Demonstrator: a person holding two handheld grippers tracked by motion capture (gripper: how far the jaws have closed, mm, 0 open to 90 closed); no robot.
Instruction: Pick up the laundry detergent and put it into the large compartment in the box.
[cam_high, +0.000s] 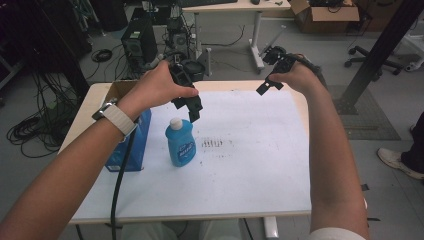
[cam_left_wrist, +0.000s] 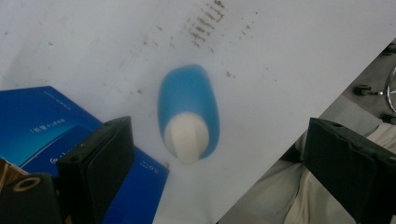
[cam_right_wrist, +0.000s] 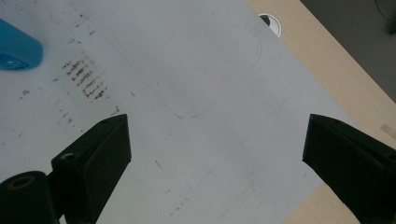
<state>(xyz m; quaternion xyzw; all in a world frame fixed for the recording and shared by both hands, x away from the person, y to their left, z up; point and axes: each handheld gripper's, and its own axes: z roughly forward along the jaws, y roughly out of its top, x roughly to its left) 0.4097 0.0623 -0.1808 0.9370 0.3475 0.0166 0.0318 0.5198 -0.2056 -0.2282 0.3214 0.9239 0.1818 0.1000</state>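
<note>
A blue bottle with a white cap is seen standing upright on the white tabletop, left of its middle and just beside a blue box placed along the left edge. The left gripper is held above the bottle, pointed down at the cap, its jaws spread wide with nothing pressed between them. The right gripper is held above the far right part of the tabletop, well apart from the bottle, its jaws likewise spread wide and empty.

Bottle on table, right of box
</note>
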